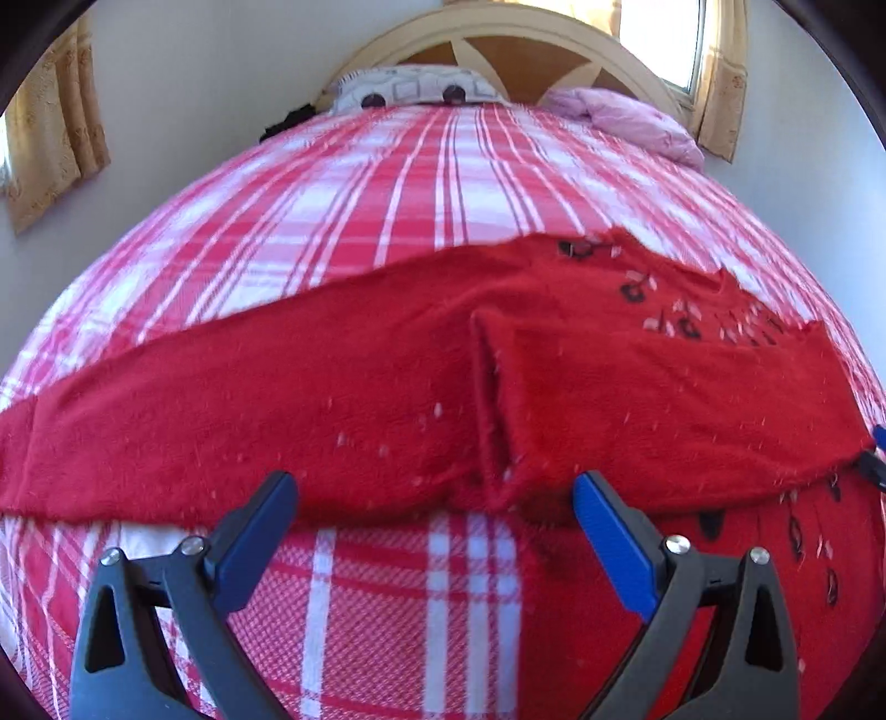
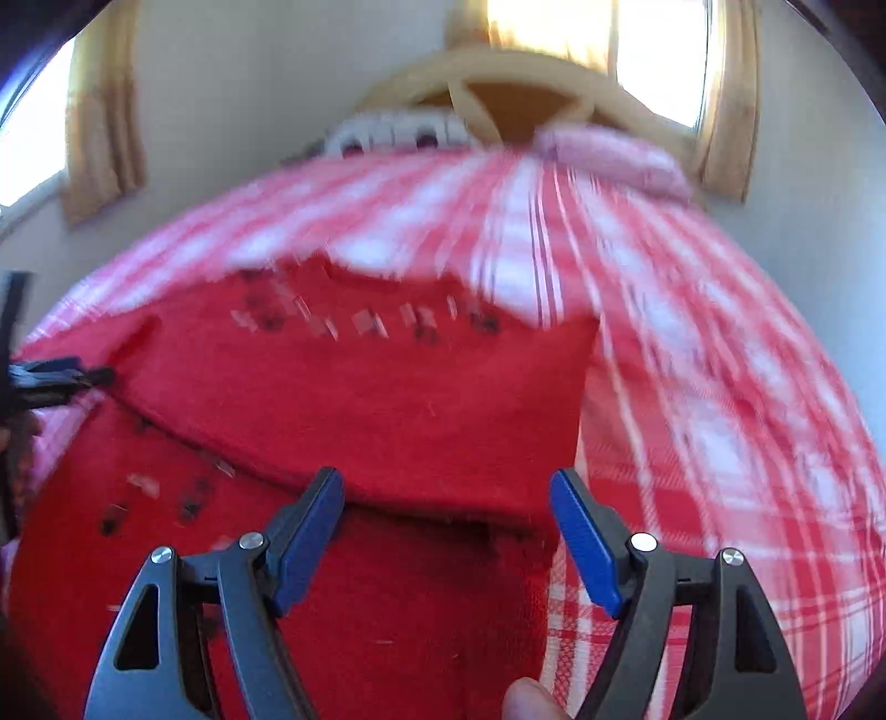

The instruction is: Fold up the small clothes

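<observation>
A red fleece garment with black and white flower marks lies across the bed, one sleeve folded over its body. My left gripper hovers at the garment's near edge, open wide, with nothing between its blue pads. In the blurred right wrist view the same garment shows a folded flap over a lower layer. My right gripper stands open just above that flap's near edge and holds nothing. The left gripper shows at that view's left edge, by the garment's side. The right gripper's tip peeks in at the far right of the left wrist view.
The bed wears a red and white plaid cover. At its head lie a patterned pillow, a pink bundle and a curved wooden headboard. Curtained windows flank the bed. A person's fingertip shows at the bottom.
</observation>
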The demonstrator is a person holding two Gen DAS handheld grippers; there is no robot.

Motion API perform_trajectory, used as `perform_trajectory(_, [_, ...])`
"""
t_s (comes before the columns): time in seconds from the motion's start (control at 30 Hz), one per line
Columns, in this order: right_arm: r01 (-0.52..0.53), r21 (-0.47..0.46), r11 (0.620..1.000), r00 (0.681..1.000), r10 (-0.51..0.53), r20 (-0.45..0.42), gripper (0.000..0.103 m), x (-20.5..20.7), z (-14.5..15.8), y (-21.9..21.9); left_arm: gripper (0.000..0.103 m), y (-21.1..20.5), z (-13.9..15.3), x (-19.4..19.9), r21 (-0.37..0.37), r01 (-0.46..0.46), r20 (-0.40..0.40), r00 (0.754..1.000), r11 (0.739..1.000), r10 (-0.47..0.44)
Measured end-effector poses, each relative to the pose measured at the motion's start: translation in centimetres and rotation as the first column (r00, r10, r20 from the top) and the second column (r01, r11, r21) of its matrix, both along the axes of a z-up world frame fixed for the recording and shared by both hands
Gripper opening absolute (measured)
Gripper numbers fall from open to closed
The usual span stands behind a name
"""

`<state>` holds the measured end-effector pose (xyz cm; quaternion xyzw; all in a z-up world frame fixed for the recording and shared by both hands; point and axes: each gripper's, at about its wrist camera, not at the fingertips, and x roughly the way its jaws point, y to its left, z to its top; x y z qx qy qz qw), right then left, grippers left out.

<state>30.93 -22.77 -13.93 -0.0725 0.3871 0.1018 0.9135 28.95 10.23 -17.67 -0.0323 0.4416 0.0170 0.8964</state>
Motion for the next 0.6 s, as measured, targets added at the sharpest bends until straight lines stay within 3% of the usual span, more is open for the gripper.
perform_trajectory(0.07, [0.049,-0.009,0.999,0.994,-0.049,-0.098,0.077,1.1,-2.2,-0.9,0.102,0.1,-0.3,-0.3,-0.001,0.016,0.0,1.0,1.0,-0.016])
perform_trajectory(0.1, [0.062,0.043,0.997,0.991,-0.057,-0.122,0.077,1.4,-2.6,-1.8,0.102,0.3,-0.1,-0.5,-0.012,0.02,0.006,1.0,1.0,-0.02])
perform_trajectory(0.17, [0.084,0.084,0.993,0.991,-0.075,-0.113,0.077,1.1,-2.1,-2.7,0.102,0.8,0.4,-1.1,-0.011,0.017,0.013,1.0,1.0,-0.017])
perform_trajectory(0.27, [0.09,0.06,0.994,0.995,-0.086,-0.057,0.077,0.1,-1.2,-2.8,0.102,2.7,1.5,-2.5,0.017,-0.006,0.051,0.999,1.0,0.005])
perform_trajectory(0.4, [0.072,-0.017,0.997,0.996,-0.071,0.047,0.077,-1.8,-0.1,-1.6,0.102,8.3,2.3,-4.4,0.066,-0.131,0.07,0.99,0.989,0.126])
perform_trajectory(0.5, [0.043,-0.05,0.998,0.994,-0.037,0.105,0.077,-3.0,0.4,-0.8,0.102,13.9,2.7,-6.1,0.115,-0.272,0.075,0.961,0.955,0.265])
perform_trajectory(0.6, [0.017,-0.08,0.997,0.99,-0.006,0.141,0.077,-3.4,0.8,-0.4,0.101,19.9,2.9,-7.6,0.119,-0.417,0.059,0.909,0.901,0.413])
